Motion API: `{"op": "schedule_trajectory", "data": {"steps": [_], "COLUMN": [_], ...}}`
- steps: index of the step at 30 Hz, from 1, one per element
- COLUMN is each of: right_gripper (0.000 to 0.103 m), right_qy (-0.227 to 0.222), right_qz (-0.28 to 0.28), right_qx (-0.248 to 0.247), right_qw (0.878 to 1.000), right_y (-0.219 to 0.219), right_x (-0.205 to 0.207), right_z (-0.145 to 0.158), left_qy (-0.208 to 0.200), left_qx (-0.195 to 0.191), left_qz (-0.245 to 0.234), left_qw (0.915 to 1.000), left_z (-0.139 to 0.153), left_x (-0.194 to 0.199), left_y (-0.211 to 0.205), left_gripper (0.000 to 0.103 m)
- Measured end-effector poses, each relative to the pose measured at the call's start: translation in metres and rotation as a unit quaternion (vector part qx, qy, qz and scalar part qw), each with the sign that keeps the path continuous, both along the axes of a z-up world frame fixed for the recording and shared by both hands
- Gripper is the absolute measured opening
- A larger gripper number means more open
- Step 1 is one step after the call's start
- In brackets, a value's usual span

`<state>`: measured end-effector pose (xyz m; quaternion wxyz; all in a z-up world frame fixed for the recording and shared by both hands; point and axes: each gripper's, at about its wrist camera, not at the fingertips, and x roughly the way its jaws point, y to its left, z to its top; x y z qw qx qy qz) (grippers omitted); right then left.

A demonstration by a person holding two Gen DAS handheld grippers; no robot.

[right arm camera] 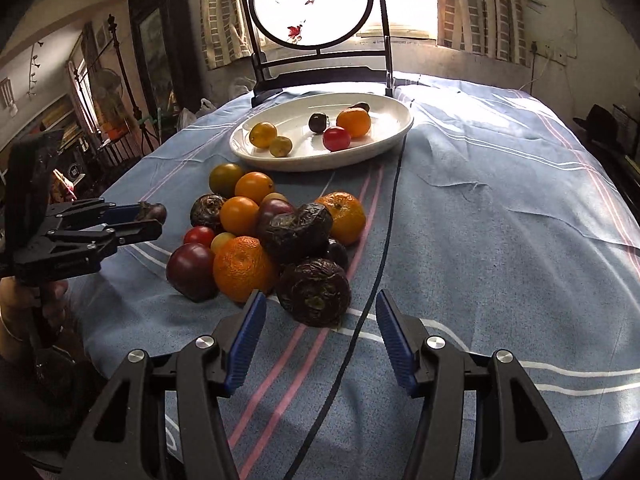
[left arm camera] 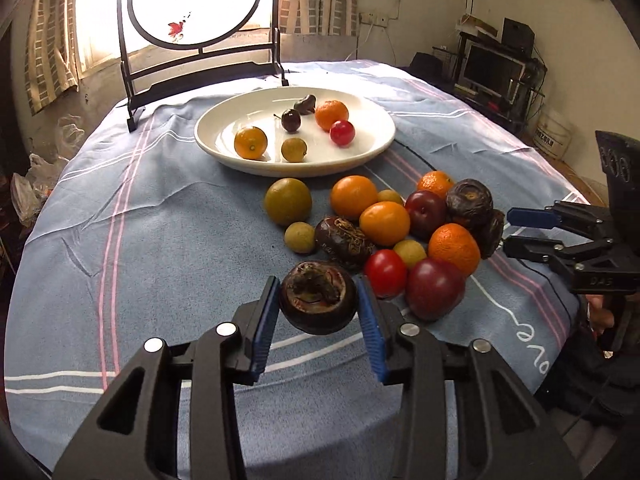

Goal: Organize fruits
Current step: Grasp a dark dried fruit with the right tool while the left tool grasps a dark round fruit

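Note:
My left gripper is shut on a dark wrinkled passion fruit and holds it above the cloth; it also shows in the right wrist view, with the fruit at its tips. A pile of fruit lies on the blue cloth: oranges, plums, tomatoes, small yellow fruits and dark wrinkled ones. A white plate behind it holds several fruits. My right gripper is open and empty, just in front of a dark wrinkled fruit at the pile's near edge. It shows at the right in the left wrist view.
A black framed round screen stands at the table's far edge behind the plate. A thin dark cable runs across the cloth past the right gripper. The cloth covers the table. Shelves and a monitor stand off to the right.

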<state>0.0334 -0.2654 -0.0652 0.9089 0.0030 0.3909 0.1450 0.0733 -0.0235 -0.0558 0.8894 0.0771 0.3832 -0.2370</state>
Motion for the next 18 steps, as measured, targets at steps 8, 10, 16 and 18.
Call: {"op": "schedule_trajectory", "data": {"steps": [8,10,16,18], "right_gripper": [0.041,0.041,0.041,0.041], "right_qy": [0.019,0.009,-0.028,-0.041], "right_qz": [-0.024,-0.027,-0.02,-0.019], "right_qx": [-0.007,-0.001,0.029,0.047], "right_qw": [0.999,1.0,0.999,0.998], "right_y": [0.014,0.011,-0.008,-0.015], "right_x": [0.013,0.006,-0.01,-0.007], "right_z": [-0.012,-0.007,0.024,0.037], "left_qy": [-0.005,-0.008,-0.025,-0.034], "left_qx": [-0.011,-0.017,-0.034,-0.037], "left_qz": [0.014,0.015,0.017,0.016], "left_qw": [0.9998,0.9997,0.999,0.9986], "left_z": [0.002,0.002,0.013,0.021], "left_x": [-0.008,-0.01,-0.013,-0.01], "left_y": [0.011,0.013,0.015,0.013], "left_gripper": [0.038,0.038,0.038,0.038]}}
